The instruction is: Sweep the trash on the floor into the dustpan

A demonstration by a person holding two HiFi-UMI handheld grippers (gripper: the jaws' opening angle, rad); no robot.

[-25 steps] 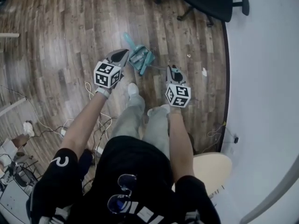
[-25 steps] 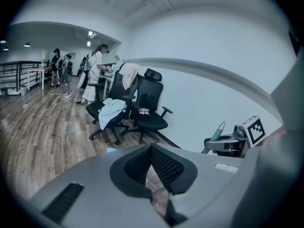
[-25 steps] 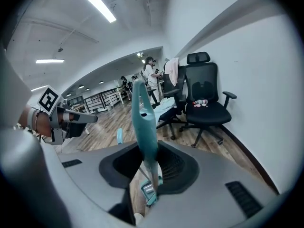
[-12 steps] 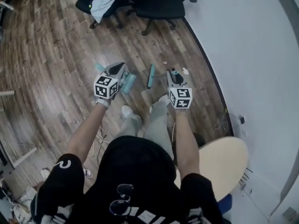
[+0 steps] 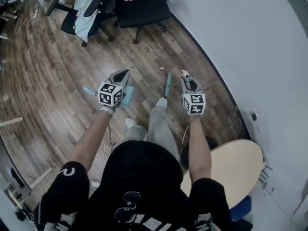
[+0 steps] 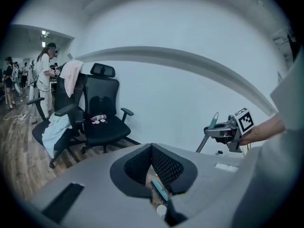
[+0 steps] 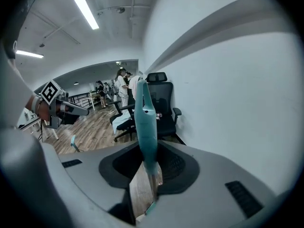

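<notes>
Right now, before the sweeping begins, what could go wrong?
1. The broom, held in the right gripper, hangs just ahead of the person's shoe; a step forward may kick it.
2. Cables lie on the floor by the wall; a wide stroke could snag them.
3. The dustpan in the left gripper sits close to the legs and may bump them.

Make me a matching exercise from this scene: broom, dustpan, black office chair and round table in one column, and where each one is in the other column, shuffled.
1 broom
2 dustpan
3 black office chair
4 round table

A ahead, small items on its seat
B in the left gripper
C close by the person's right side
D in the right gripper

Pairs: 1-D, 2-B, 3-A, 4-C.
</notes>
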